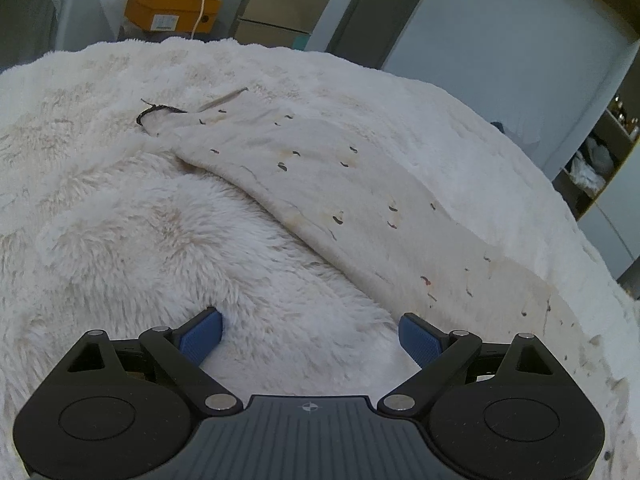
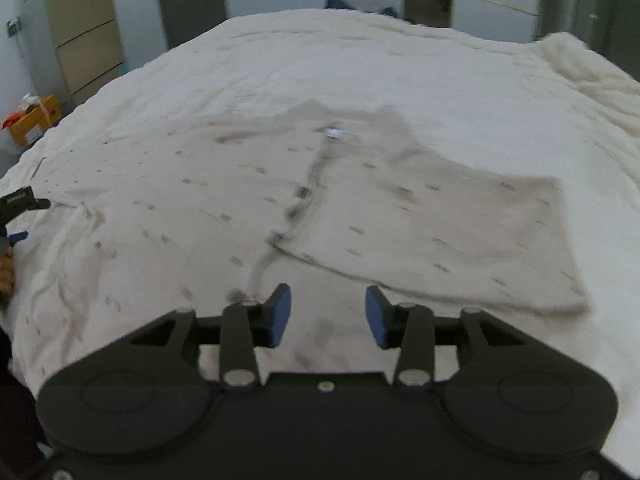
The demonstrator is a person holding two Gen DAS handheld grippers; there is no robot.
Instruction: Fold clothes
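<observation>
A cream button-up garment with small dark marks lies spread on the bed, its button line running down the middle. Its right half is folded inward into a flat panel. My right gripper hovers open over the garment's near hem, with nothing between its blue pads. In the left wrist view the same garment runs diagonally from upper left to lower right. My left gripper stands wide open over the fluffy white blanket, beside the garment's edge and holding nothing. It also shows at the right wrist view's left edge, by the sleeve.
The white bed cover stretches far around the garment. A fluffy cream blanket bunches at the far right. Off the bed stand an orange box, a drawer cabinet and open shelves. A person's hand is at the left edge.
</observation>
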